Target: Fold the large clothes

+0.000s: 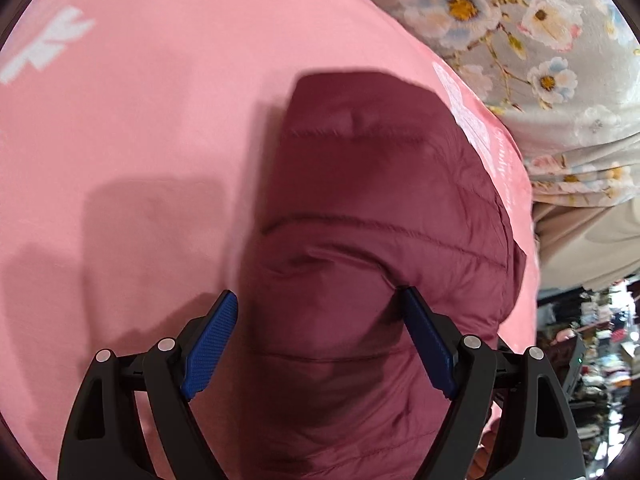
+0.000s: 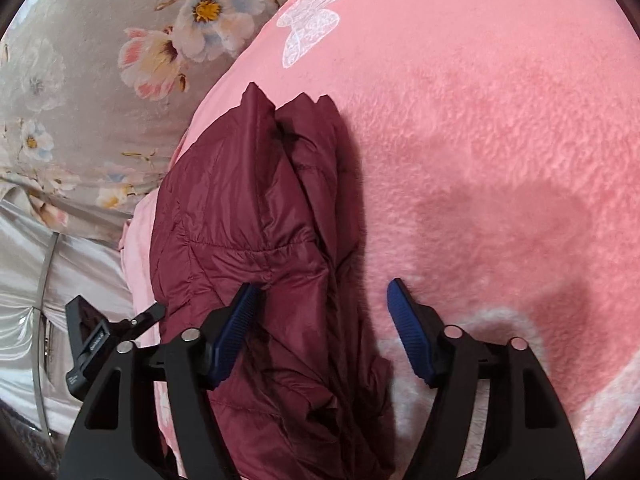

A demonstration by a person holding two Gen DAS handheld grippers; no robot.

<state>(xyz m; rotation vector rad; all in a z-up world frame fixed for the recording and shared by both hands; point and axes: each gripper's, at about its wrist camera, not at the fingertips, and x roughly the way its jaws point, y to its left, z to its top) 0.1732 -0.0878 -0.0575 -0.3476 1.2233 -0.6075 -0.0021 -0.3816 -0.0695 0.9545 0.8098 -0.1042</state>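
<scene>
Between the blue pads of the left hand-held gripper (image 1: pixel 318 344), in the left wrist view, lies the maroon puffer jacket (image 1: pixel 372 216) — jaws spread wide. The right-hand fingertip (image 1: pixel 412 300) sits at a crease of the jacket; can't tell if it presses in. The left-hand pad (image 1: pixel 212 344) is off the garment's edge, over the pink blanket (image 1: pixel 140 128), not touching fabric as far as the view shows. So: open, nothing gripped. The jacket runs straight ahead of this gripper and under it, a folded bundle w/ quilted seams across, its far end squared off. Ahead and to the right, past the blanket's edge, a grey floral sheet (image 1: pixel 560 80).

The right hand-held gripper (image 2: pixel 320 332) is also open, jaws well apart — no earlier pic to compare. Its left-hand pad (image 2: pixel 236 336) rests against or just over the jacket (image 2: pixel 240 208); contact uncertain. The right-hand pad (image 2: pixel 408 336) stands over bare pink blanket (image 2: pixel 500 140), clear of the garment. Nothing clamped. Here the jacket lies ahead and to the left of the gripper's midline, a long bundle reaching away from the fingers, w/ part of it passing under the gap between the pads. Layered edges show at its far end. Far ahead a white butterfly print (image 2: pixel 316 20) on the blanket; to the left the same floral sheet (image 2: pixel 80 100), and below it pale satin-like cloth (image 2: pixel 80 280). A black part, prob. of the other gripper (image 2: pixel 104 336), pokes in at lower left, beside the jacket's near edge.
</scene>
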